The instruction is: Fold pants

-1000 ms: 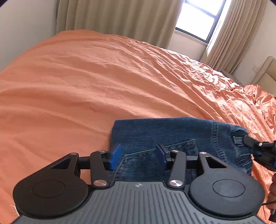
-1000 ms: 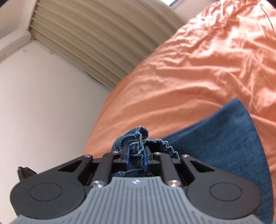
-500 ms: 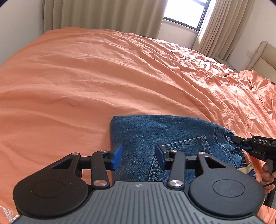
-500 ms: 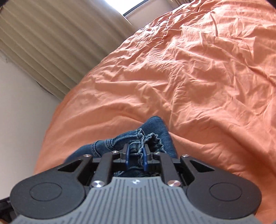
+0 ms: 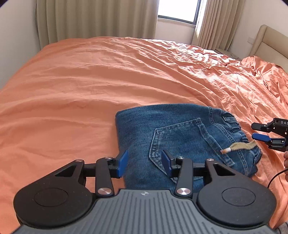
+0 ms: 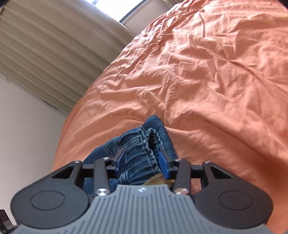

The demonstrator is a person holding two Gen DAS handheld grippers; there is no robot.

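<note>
Blue denim pants (image 5: pixel 180 138) lie folded into a compact rectangle on the orange bed cover (image 5: pixel 90 86), back pocket up, with a tan drawstring (image 5: pixel 239 146) across the waistband. My left gripper (image 5: pixel 144 162) is open and empty just above the near edge of the pants. My right gripper (image 5: pixel 259 131) shows at the right in the left wrist view, open, just off the waistband. In the right wrist view the right gripper (image 6: pixel 142 162) is open with the gathered waistband (image 6: pixel 142 144) loose between its jaws.
The orange cover (image 6: pixel 207 81) spreads wide around the pants, wrinkled toward the right. Beige curtains (image 5: pixel 93 18) and a window (image 5: pixel 177 9) stand behind the bed. A beige headboard (image 5: pixel 270 41) is at the far right. A white wall (image 6: pixel 27 126) lies left.
My right gripper has opened and let go of the waistband, which now lies on the bed. The left gripper has pulled back a little, still open.
</note>
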